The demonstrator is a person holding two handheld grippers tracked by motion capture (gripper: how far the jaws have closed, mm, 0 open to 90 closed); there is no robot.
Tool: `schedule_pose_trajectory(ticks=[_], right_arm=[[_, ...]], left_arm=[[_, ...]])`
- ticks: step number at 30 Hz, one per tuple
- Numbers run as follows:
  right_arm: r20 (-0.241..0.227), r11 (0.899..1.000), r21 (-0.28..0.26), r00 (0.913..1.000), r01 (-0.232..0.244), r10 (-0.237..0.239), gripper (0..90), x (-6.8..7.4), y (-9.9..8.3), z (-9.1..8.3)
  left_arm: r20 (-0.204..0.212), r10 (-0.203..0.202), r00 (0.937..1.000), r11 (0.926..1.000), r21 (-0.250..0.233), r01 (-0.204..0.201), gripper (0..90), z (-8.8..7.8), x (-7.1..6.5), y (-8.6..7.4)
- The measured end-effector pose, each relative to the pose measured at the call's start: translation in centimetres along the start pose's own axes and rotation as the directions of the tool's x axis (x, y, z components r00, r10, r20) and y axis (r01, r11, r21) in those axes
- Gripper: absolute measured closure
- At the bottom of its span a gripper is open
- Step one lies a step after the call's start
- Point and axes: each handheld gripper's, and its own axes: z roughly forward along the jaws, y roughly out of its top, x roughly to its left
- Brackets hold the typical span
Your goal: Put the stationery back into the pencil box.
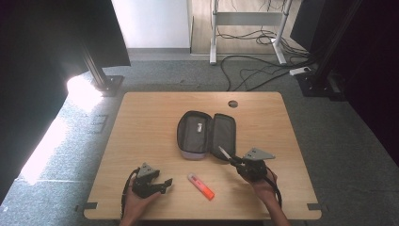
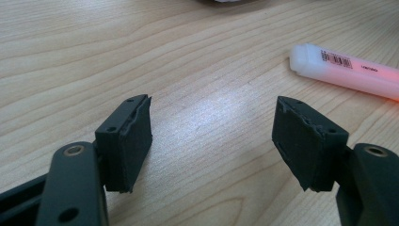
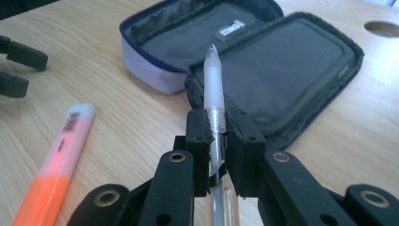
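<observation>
A clear white pen (image 3: 214, 87) is clamped between the pads of my right gripper (image 3: 217, 136), its tip pointing toward the open pencil case (image 3: 263, 70). From above, the right gripper (image 1: 237, 161) hovers just off the case's (image 1: 205, 134) near right corner, and the pen (image 1: 224, 153) sticks out over the case's edge. A small eraser (image 3: 230, 28) lies inside the case's left half. An orange highlighter (image 1: 201, 186) lies on the table between the two hands. My left gripper (image 1: 164, 183) rests low at the front left, jaws open and empty, with the highlighter (image 2: 346, 70) off to its right.
The wooden table (image 1: 141, 122) has a round cable hole (image 1: 232, 103) at the back. A desk frame and loose cables (image 1: 254, 47) stand on the floor beyond it. A dark stand (image 1: 101, 75) rises off the table's back left corner.
</observation>
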Motion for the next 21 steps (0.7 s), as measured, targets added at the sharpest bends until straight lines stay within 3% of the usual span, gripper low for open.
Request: schedule_pose_trajectory(ticks=[21], right_arm=[[-0.021,1.000,-0.004,0.9996,0.019,-0.019,78.5,0.2,4.0,2.9]], left_arm=[[-0.001,0.003,1.0000,1.0000,0.000,-0.003,29.3,0.0,-0.1,0.0]])
